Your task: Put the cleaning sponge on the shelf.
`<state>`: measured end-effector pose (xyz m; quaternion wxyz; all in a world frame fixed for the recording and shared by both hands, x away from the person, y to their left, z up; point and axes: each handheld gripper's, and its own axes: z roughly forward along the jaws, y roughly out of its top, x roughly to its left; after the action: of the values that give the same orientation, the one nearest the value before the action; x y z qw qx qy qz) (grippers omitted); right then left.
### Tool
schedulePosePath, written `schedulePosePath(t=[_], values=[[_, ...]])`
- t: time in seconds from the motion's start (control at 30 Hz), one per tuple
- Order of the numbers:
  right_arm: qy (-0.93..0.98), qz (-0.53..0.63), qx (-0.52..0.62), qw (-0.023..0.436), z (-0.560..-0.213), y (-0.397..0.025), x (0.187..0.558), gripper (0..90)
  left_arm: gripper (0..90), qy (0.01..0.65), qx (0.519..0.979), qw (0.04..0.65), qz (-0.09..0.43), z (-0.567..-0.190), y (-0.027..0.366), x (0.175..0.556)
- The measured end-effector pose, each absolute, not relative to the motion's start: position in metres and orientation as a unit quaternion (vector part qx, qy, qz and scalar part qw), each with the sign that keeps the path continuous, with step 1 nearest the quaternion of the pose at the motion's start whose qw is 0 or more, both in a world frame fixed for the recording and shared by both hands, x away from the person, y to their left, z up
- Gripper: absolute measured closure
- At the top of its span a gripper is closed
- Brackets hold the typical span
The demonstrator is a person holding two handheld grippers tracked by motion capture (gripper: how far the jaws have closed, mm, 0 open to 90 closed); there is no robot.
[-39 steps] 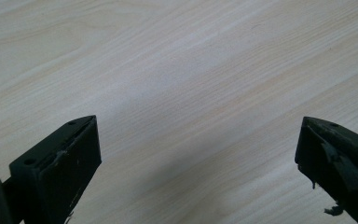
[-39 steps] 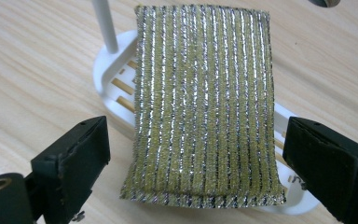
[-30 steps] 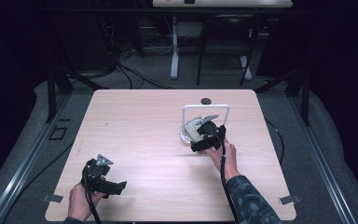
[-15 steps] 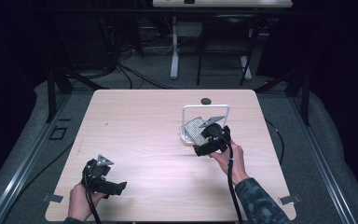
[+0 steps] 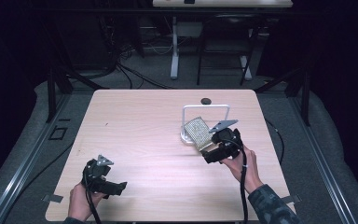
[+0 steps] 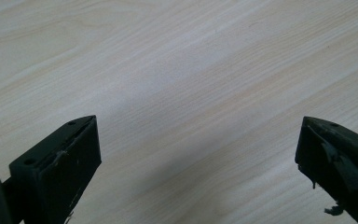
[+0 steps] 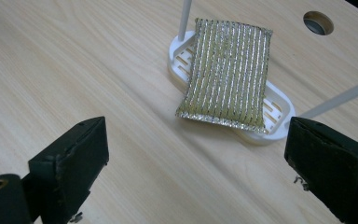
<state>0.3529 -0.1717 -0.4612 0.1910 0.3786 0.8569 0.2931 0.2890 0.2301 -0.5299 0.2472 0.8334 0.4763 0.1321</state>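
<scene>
Right tool [image 5: 205, 150]: sits toward the right side of the counter [image 5: 140, 121], held in the person's right hand [image 5: 242, 163], cable trailing back along the sleeve. Jaws stand wide apart with nothing between them; in the right gripper view both black jaws frame bare wood just short of the sponge.

Sponge [image 7: 226, 72]: gold and silver striped scouring pad, lying tilted on the white holder [image 7: 275, 105]. Far edge rests on the holder, near edge overhangs its rim toward the tool. Two thin white rods rise from the holder; in the high view they join into a wire frame arching over it. The sponge [image 5: 198, 133] is just beside the right tool's tip; I cannot tell whether they touch.

Small round dark hole [image 7: 318, 22] in the counter behind the holder.

Left tool [image 5: 114, 186]: near the front left edge of the counter, in the left hand [image 5: 79, 203], well apart from the sponge. Jaws wide, bare wood grain between them in the left gripper view.
</scene>
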Motion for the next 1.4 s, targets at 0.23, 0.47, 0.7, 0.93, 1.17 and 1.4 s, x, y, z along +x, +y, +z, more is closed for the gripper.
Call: schedulePosePath(t=[0.23, 0.47, 0.7, 0.93, 1.17, 1.4], values=[[0.854, 0.292, 0.386, 0.191, -0.458, -0.191, 0.335, 5.6, 0.2, 0.476, 0.834, 0.248, 0.131, -0.53, 0.23, 0.289], [0.85, 0.284, 0.4, 0.191, -0.464, -0.217, 0.316, 5.4, 0.2, 0.473, 0.836, 0.246, 0.13, -0.53, 0.229, 0.289], [0.845, 0.271, 0.422, 0.185, -0.474, -0.242, 0.298, 5.2, 0.3, 0.472, 0.836, 0.247, 0.13, -0.53, 0.228, 0.289], [0.841, 0.255, 0.445, 0.17, -0.494, -0.257, 0.284, 5.6, 0.2, 0.471, 0.837, 0.247, 0.129, -0.531, 0.228, 0.289], [0.842, 0.228, 0.465, 0.151, -0.524, -0.272, 0.275, 6.5, 0.2, 0.47, 0.837, 0.247, 0.129, -0.53, 0.228, 0.289], [0.841, 0.214, 0.475, 0.146, -0.535, -0.282, 0.277, 6.6, 0.2, 0.471, 0.837, 0.248, 0.129, -0.53, 0.228, 0.289]])
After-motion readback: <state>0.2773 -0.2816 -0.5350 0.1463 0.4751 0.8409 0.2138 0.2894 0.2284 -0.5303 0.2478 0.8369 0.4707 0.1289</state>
